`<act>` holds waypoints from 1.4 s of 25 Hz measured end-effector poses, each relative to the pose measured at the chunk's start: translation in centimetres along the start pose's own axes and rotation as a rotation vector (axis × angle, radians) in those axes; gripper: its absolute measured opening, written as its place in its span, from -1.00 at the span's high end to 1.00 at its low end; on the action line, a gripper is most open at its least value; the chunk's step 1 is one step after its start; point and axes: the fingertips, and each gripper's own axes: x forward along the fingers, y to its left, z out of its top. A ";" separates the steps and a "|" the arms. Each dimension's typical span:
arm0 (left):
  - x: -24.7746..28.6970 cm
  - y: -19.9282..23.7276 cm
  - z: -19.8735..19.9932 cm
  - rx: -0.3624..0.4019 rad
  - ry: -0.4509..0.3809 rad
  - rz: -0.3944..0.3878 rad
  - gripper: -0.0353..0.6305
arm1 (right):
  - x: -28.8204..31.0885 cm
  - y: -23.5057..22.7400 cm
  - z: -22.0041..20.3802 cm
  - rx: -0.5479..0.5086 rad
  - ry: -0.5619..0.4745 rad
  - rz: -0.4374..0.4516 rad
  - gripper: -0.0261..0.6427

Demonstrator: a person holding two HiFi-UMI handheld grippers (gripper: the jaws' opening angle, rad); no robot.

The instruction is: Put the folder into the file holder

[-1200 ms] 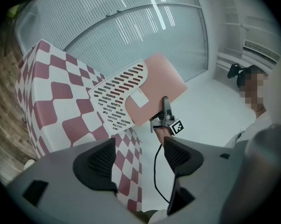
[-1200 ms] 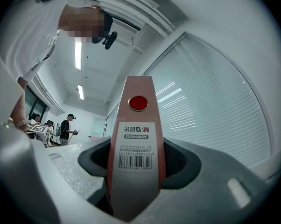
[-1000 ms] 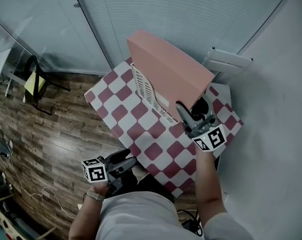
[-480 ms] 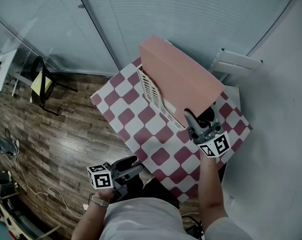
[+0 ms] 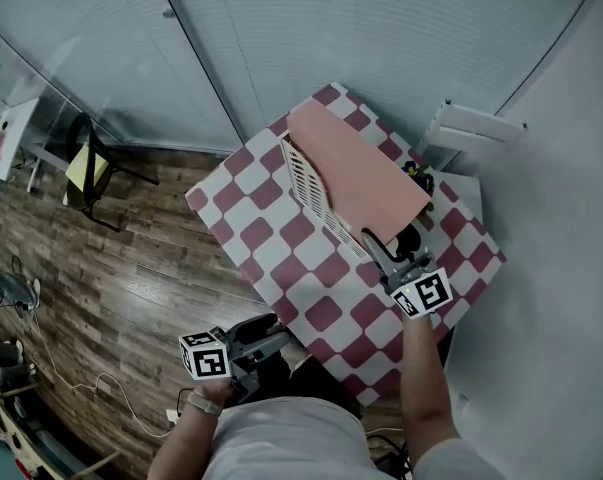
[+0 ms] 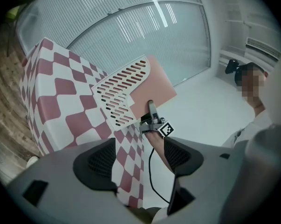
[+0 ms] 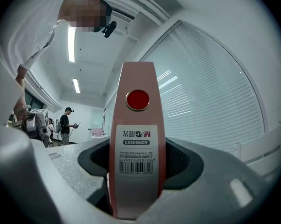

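Head view: near the frame's centre a pink folder (image 5: 359,173) stands on its edge just behind the slotted side wall of a white file holder (image 5: 303,173), its upper edge rising above that wall. The holder sits on a table (image 5: 266,243) covered in a red-and-white checked cloth. The right gripper (image 5: 373,240), just below and right of centre, clamps the near end of the folder. In the right gripper view both jaws press on the folder's narrow spine, which bears a red disc (image 7: 137,99) and a barcode label (image 7: 137,155). The left gripper (image 5: 269,328), low in the frame at the table's near edge and well apart from the holder, has its jaws spread with nothing between them. How deep the folder's bottom edge sits cannot be made out.
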 end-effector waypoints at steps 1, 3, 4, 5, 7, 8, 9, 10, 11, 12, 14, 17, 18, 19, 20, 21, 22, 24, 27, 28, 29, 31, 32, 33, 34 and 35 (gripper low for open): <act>0.0 0.0 0.0 0.001 -0.003 -0.002 -0.05 | 0.0 0.1 -0.5 -0.005 0.021 -0.005 0.09; -0.2 -0.1 0.0 0.002 -0.007 -0.004 -0.05 | -0.1 0.3 -1.6 -0.010 0.060 -0.014 0.08; -0.2 -0.2 0.0 0.002 -0.009 -0.005 -0.05 | -0.2 0.4 -2.1 -0.014 0.079 -0.016 0.08; -0.3 -0.3 0.0 0.003 -0.011 -0.007 -0.05 | -0.3 0.5 -2.6 -0.016 0.094 -0.018 0.08; -0.3 -0.5 -0.1 0.003 -0.018 -0.014 -0.05 | -0.5 0.5 -3.2 -0.017 0.109 -0.022 0.08; -0.3 -0.6 -0.1 0.004 -0.023 -0.018 -0.05 | -0.7 0.5 -3.3 -0.016 0.113 -0.025 0.08; -0.4 -0.7 -0.1 0.007 -0.024 -0.019 -0.05 | -0.7 0.5 -3.4 -0.013 0.117 -0.027 0.08; -0.4 -0.8 -0.2 0.011 -0.023 -0.018 -0.05 | -0.8 0.5 -3.5 -0.008 0.121 -0.028 0.07; -0.5 -0.9 -0.3 0.014 -0.023 -0.018 -0.05 | -0.9 0.5 -3.6 -0.002 0.125 -0.030 0.06; -0.5 -0.9 -0.3 0.017 -0.022 -0.018 -0.05 | -0.9 0.4 -3.7 0.005 0.129 -0.032 0.06; -0.5 -1.0 -0.4 0.025 -0.019 -0.021 -0.05 | -0.8 0.4 -3.8 0.015 0.139 -0.038 0.05; -0.2 -1.3 -0.5 0.038 -0.014 -0.029 -0.05 | -1.2 0.5 -3.6 0.029 0.154 -0.056 0.04; 0.0 -1.5 -0.4 0.043 -0.012 -0.034 -0.05 | -1.5 0.5 -3.5 0.037 0.156 -0.068 0.04; 0.2 -1.6 -0.3 0.049 -0.010 -0.039 -0.05 | -1.8 0.5 -3.2 0.047 0.156 -0.082 0.04; 0.5 -1.8 -0.2 0.056 -0.006 -0.046 -0.05 | -2.2 0.5 -2.9 0.055 0.151 -0.096 0.04; 0.8 -2.0 -0.1 0.066 0.000 -0.055 -0.05 | -2.7 0.5 -2.4 0.059 0.144 -0.106 0.04; 1.2 -2.2 -0.1 0.080 0.009 -0.063 -0.05 | -3.1 0.6 -2.0 0.059 0.136 -0.113 0.04; 2.1 -2.5 -0.1 0.117 0.029 -0.072 -0.05 | -4.0 0.8 -1.2 0.061 0.127 -0.127 0.04; 3.7 -3.0 0.3 0.181 0.059 -0.085 -0.05 | -5.9 0.8 -0.2 0.078 0.126 -0.179 0.04; 4.4 -3.3 0.4 0.203 0.073 -0.096 -0.05 | -6.7 0.8 0.3 0.079 0.128 -0.201 0.04; 5.0 -3.7 0.5 0.226 0.087 -0.110 -0.05 | -7.6 0.8 0.9 0.080 0.131 -0.223 0.04; 6.4 -4.4 0.6 0.279 0.113 -0.134 -0.05 | -9.1 1.1 2.0 0.078 0.137 -0.258 0.04; 6.9 -4.8 0.8 0.309 0.127 -0.141 -0.05 | -9.8 1.3 2.5 0.080 0.140 -0.277 0.04; 7.4 -5.4 1.0 0.338 0.140 -0.148 -0.05 | -10.5 1.4 3.0 0.083 0.144 -0.299 0.04; 7.9 -6.0 1.3 0.366 0.151 -0.157 -0.05 | -11.2 1.6 3.6 0.083 0.148 -0.320 0.04; 8.3 -6.7 1.6 0.394 0.163 -0.167 -0.05 | -11.9 1.9 4.2 0.080 0.152 -0.339 0.04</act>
